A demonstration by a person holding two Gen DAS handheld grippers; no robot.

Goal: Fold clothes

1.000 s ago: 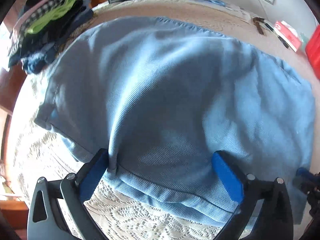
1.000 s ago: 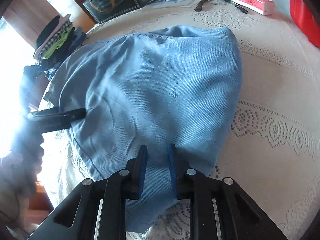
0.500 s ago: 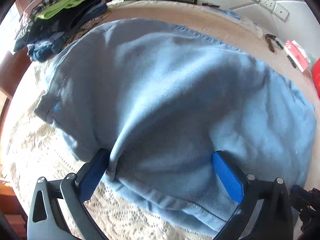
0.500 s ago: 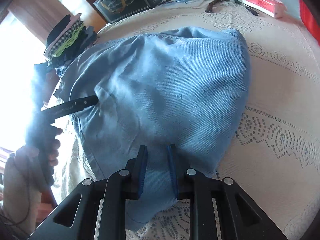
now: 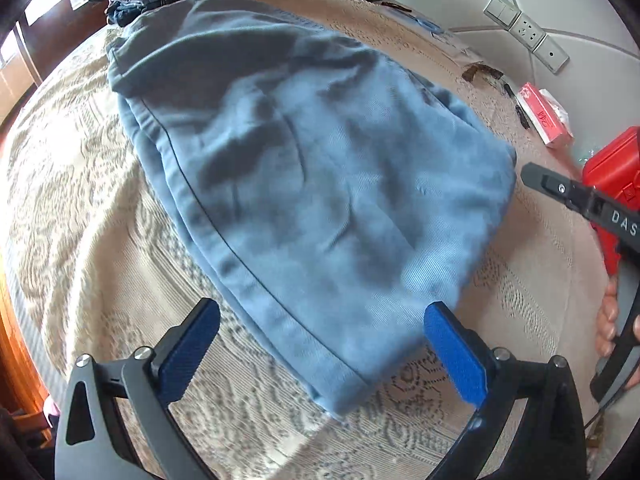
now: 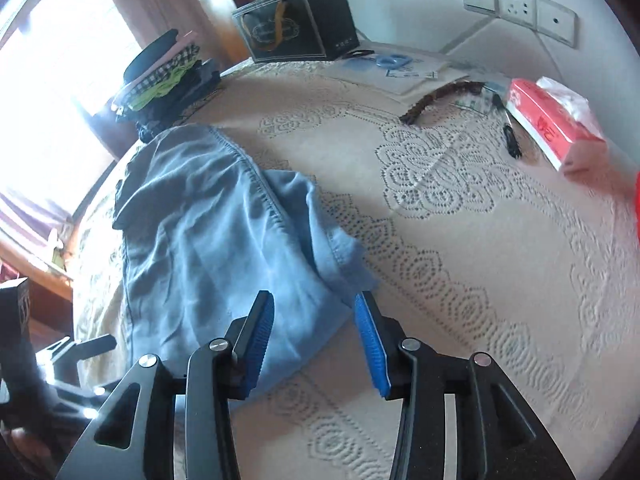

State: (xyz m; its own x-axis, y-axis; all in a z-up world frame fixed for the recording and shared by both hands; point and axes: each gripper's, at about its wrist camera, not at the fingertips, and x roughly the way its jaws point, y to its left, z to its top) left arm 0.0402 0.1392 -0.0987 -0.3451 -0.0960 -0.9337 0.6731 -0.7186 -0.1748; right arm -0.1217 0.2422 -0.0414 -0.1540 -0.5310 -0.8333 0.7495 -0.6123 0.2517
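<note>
A light blue garment point(image 5: 320, 184) lies folded and flat on the lace tablecloth point(image 5: 100, 248). It also shows in the right wrist view point(image 6: 208, 248). My left gripper point(image 5: 320, 344) is open and empty, its blue pads either side of the garment's near hem, above it. My right gripper point(image 6: 314, 340) is open and empty, just above the garment's near right corner. The right gripper also shows at the right edge of the left wrist view point(image 5: 580, 204).
A pile of folded clothes point(image 6: 168, 76) stands at the table's far left. A black box point(image 6: 296, 28), a red tissue pack point(image 6: 552, 120), pens and a brown strap point(image 6: 440, 98) lie along the back. A red case point(image 5: 612, 176) sits at the right.
Both grippers have let go of the garment and pulled back. The right gripper has opened. The garment has dropped flat onto the table.
</note>
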